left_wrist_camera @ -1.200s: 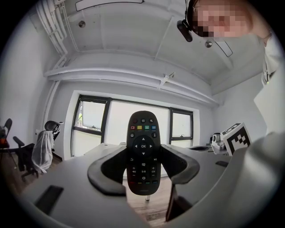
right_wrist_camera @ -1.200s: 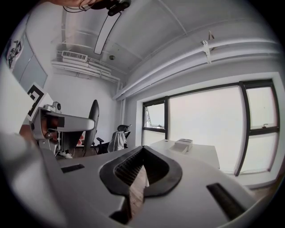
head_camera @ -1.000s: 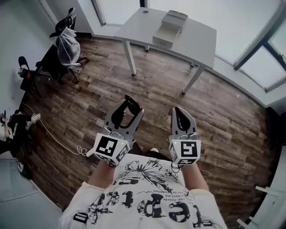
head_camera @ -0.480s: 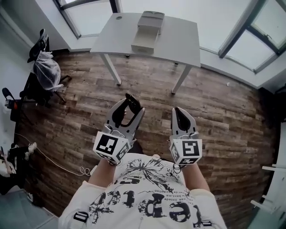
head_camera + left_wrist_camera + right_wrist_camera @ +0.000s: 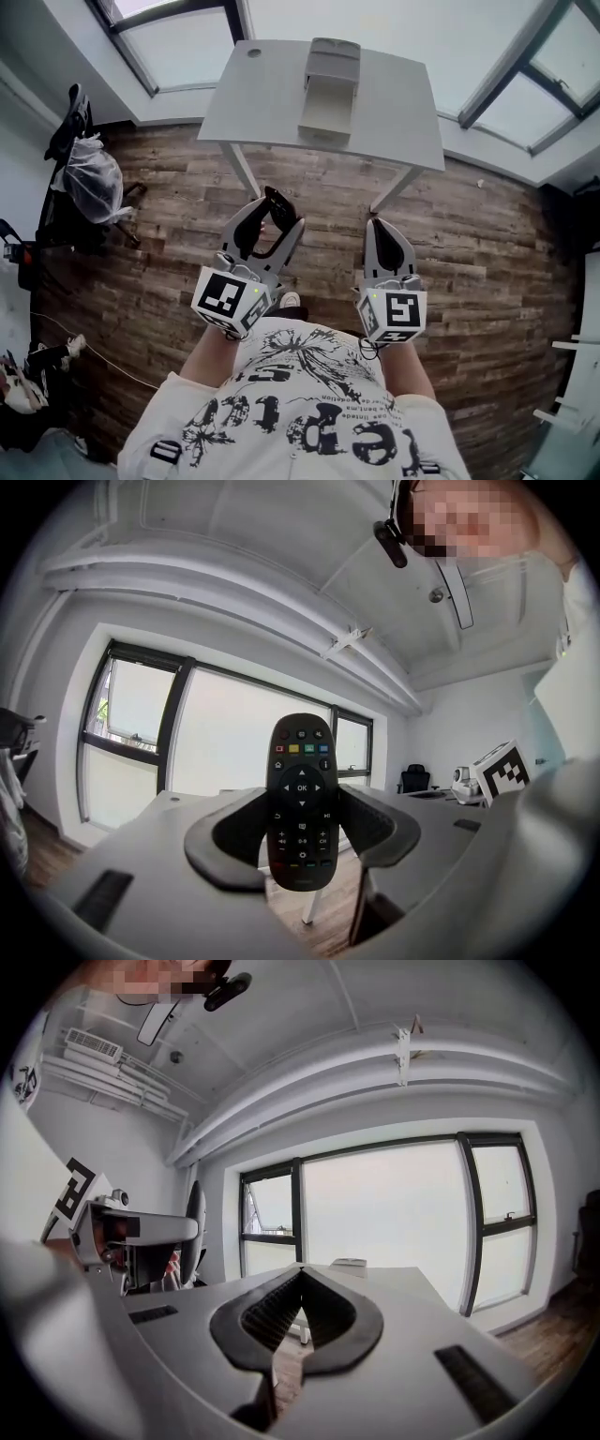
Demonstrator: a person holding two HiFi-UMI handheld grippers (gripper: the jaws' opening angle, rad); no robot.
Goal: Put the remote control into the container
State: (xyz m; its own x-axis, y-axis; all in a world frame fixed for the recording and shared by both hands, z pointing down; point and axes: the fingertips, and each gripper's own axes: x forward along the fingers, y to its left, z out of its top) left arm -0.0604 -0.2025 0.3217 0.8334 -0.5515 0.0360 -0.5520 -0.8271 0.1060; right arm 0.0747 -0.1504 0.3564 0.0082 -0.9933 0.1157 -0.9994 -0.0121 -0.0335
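Observation:
A black remote control [image 5: 301, 799] with coloured buttons stands upright between the jaws of my left gripper [image 5: 274, 217], which is shut on it; in the head view the remote control [image 5: 278, 208] pokes out past the fingertips. My right gripper [image 5: 386, 242] is shut with nothing in it, its tips meeting in the right gripper view [image 5: 301, 1274]. Both are held at waist height above the wooden floor. The container [image 5: 328, 92], a pale grey open box, rests on the grey table [image 5: 272, 103] well ahead of both grippers.
The table stands on white legs [image 5: 241, 169] against a wall of windows [image 5: 178, 47]. A black chair draped with a clear plastic bag [image 5: 89, 178] stands at the left. Wooden floor [image 5: 487, 272] stretches between me and the table.
The view has swung so the table and container sit more centred ahead and closer. Both grippers keep their pose, the left still holding the remote.

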